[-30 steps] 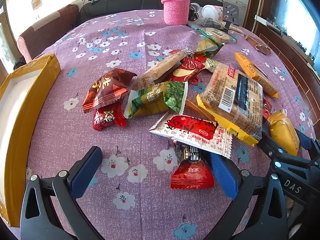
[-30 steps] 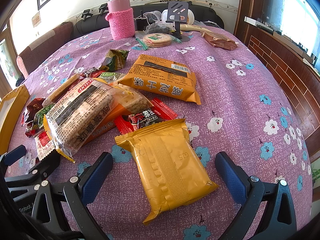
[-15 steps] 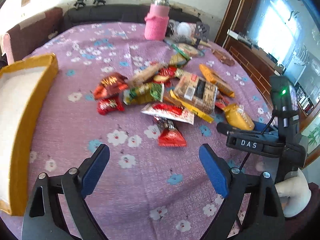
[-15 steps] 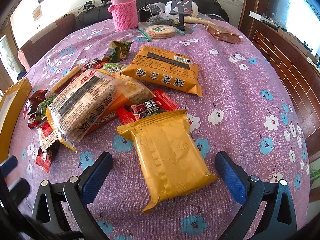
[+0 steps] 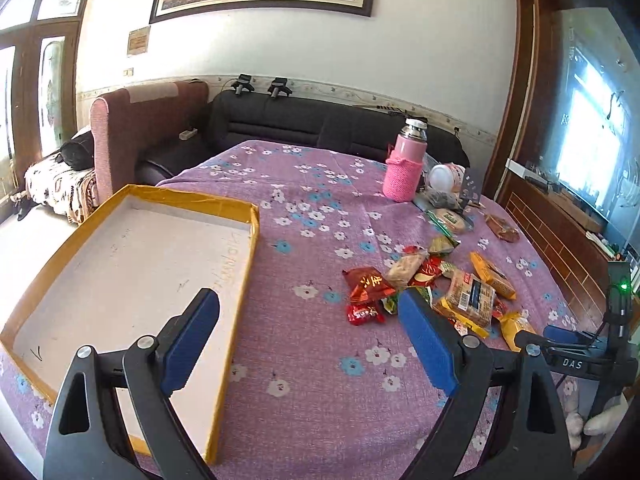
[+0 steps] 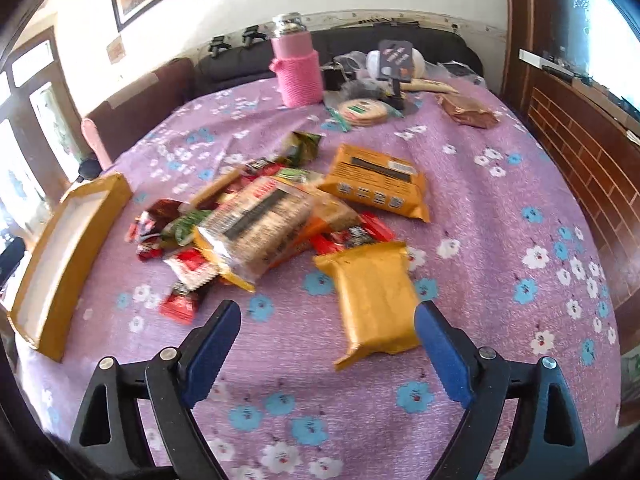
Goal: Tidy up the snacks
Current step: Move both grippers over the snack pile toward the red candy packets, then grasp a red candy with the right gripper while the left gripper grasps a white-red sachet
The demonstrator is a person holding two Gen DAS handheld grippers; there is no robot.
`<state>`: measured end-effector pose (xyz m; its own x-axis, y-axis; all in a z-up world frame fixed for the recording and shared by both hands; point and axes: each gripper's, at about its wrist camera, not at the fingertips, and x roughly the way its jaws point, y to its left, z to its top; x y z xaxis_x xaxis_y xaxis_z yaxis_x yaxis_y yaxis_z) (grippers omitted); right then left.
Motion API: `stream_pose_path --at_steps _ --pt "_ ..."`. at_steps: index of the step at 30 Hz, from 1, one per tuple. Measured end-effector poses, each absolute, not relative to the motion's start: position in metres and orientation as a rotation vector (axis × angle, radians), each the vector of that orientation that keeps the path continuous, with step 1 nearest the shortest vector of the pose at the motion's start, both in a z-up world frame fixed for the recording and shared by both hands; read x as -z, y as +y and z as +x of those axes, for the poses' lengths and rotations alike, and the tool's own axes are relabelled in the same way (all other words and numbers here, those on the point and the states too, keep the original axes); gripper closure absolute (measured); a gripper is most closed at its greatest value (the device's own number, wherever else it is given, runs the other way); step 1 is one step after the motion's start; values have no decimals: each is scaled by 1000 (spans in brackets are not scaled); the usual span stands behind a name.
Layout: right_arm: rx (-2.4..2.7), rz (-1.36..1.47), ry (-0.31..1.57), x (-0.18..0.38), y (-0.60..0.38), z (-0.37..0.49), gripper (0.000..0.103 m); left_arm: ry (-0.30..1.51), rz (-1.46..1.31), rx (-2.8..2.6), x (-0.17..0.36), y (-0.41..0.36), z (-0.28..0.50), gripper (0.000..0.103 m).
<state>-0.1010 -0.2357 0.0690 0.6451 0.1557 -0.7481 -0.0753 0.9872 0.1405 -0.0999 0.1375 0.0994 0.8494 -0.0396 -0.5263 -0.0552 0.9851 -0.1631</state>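
Note:
A pile of snack packets point(image 5: 432, 288) lies on the purple flowered tablecloth, also in the right wrist view point(image 6: 260, 220). A yellow cardboard tray point(image 5: 120, 256) with a white floor sits at the left, empty; it also shows in the right wrist view point(image 6: 60, 256). My left gripper point(image 5: 308, 340) is open and empty, raised well back from the pile, over the tray's right wall. My right gripper point(image 6: 328, 352) is open and empty, just short of a plain orange packet point(image 6: 372, 300). A flat orange biscuit pack point(image 6: 376, 180) lies beyond the pile.
A pink knit-covered flask point(image 5: 404, 168) stands at the table's far side with a round biscuit pack point(image 6: 362, 110), a phone stand point(image 6: 396, 64) and a brown packet point(image 6: 468, 110). A dark sofa point(image 5: 320, 124) lies behind. The right gripper's body point(image 5: 576, 360) shows at the left view's right edge.
My left gripper has pulled back and up from the pile and swung left toward the tray. My right gripper has drawn back a little from the orange packet.

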Motion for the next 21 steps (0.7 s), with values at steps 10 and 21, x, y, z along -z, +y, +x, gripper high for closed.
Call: stream_pose_path --at_steps 10,21 --pt "-354 89 1007 -35 -129 -60 51 511 -192 -58 -113 158 -116 10" --pt "-418 56 1011 -34 -133 -89 78 683 -164 164 -87 123 -76 10"
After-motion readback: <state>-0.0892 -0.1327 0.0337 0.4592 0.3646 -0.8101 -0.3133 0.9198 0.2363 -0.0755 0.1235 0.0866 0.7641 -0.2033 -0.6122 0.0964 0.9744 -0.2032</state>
